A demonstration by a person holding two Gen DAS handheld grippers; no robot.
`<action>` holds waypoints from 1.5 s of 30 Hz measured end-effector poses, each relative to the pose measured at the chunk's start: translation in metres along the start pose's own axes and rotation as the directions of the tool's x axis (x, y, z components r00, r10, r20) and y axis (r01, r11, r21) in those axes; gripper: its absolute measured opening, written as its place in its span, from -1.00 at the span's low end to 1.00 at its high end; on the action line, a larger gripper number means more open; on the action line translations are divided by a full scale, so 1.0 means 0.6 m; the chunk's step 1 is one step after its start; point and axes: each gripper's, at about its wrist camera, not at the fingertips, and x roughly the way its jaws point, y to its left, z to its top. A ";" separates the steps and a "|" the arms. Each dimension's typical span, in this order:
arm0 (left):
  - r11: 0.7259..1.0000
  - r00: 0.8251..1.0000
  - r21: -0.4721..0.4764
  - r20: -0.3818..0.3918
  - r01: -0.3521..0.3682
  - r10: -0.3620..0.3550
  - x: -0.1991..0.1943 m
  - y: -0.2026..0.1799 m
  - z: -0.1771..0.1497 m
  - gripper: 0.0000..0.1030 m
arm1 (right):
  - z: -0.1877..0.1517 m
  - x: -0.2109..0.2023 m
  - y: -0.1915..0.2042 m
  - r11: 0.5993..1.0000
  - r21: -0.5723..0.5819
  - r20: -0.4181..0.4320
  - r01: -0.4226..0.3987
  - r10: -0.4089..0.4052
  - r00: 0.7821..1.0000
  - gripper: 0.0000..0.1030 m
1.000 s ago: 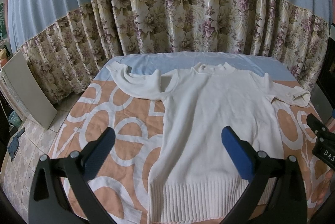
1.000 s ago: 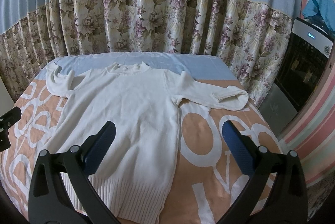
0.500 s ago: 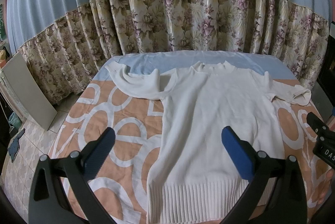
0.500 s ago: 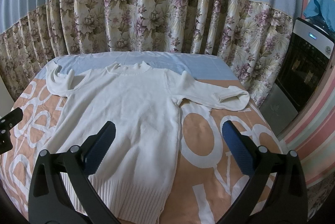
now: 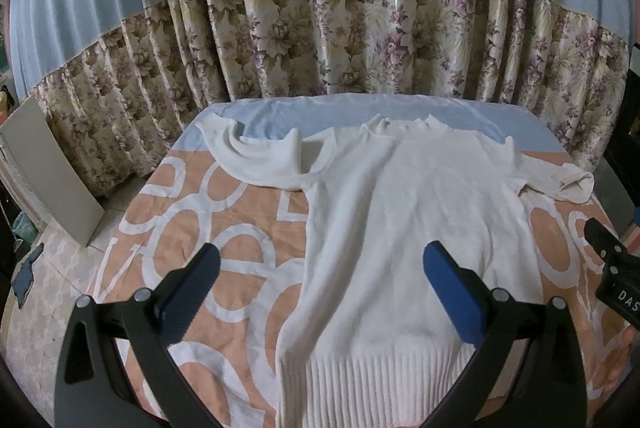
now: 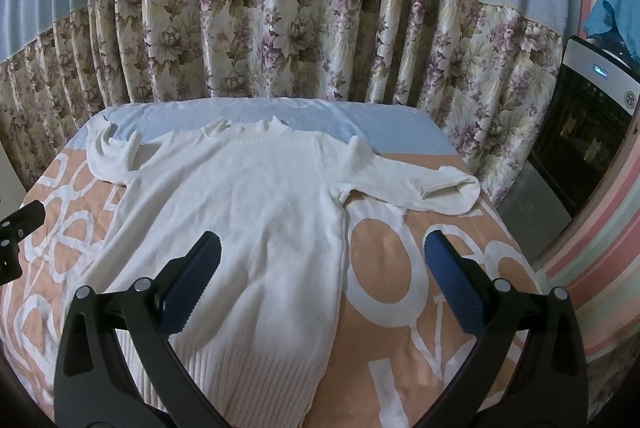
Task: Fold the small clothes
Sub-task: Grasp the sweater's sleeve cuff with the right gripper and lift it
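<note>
A white knit sweater (image 5: 400, 228) lies flat, face up, on the bed, collar far, ribbed hem near. It also shows in the right wrist view (image 6: 256, 220). Its left sleeve (image 5: 256, 160) bends toward the far left corner; its right sleeve (image 6: 420, 184) is folded back at the cuff on the right. My left gripper (image 5: 320, 288) is open and empty above the hem's left side. My right gripper (image 6: 324, 276) is open and empty above the sweater's right edge. The right gripper's body also shows at the right edge of the left wrist view (image 5: 612, 268).
The bed has an orange and white patterned cover (image 5: 208, 228) with a pale blue strip (image 6: 280, 112) at the far end. Floral curtains (image 5: 360, 36) hang behind. A beige board (image 5: 44, 172) leans at the left over tiled floor. A dark appliance (image 6: 588, 132) stands right.
Both views have shifted only slightly; the grippers stay open over the sweater and the sweater has not moved.
</note>
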 end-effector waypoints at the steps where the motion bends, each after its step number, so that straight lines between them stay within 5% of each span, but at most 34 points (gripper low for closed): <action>1: 1.000 1.000 0.000 0.005 0.009 -0.009 0.003 0.000 0.001 0.97 | 0.001 0.009 -0.005 1.000 0.002 0.008 -0.014 0.014 1.000 0.94; 7: 0.999 0.999 0.041 0.045 0.004 -0.006 0.016 -0.020 0.021 0.97 | 0.013 0.027 -0.055 0.996 -0.027 0.082 -0.083 0.085 0.993 0.94; 19: 0.993 0.989 0.084 0.119 0.080 -0.090 0.090 -0.096 0.096 0.97 | 0.048 0.120 -0.176 0.995 -0.095 0.112 -0.029 0.039 0.993 0.94; 28: 0.987 0.997 0.151 0.045 0.062 -0.069 0.188 -0.169 0.133 0.97 | 0.052 0.250 -0.253 0.981 -0.194 0.013 -0.030 0.033 0.999 0.81; 33: 0.983 0.994 0.149 0.001 0.107 -0.108 0.236 -0.190 0.150 0.97 | 0.052 0.334 -0.284 0.953 -0.295 -0.077 -0.065 0.045 0.996 0.42; 42: 0.984 0.991 0.128 -0.051 0.127 -0.121 0.284 -0.204 0.154 0.97 | 0.060 0.420 -0.300 0.840 -0.529 -0.184 -0.124 0.030 0.982 0.40; 45: 0.983 0.989 0.122 -0.066 0.137 -0.130 0.291 -0.204 0.151 0.97 | 0.064 0.447 -0.314 0.846 -0.500 -0.275 -0.184 0.047 0.960 0.02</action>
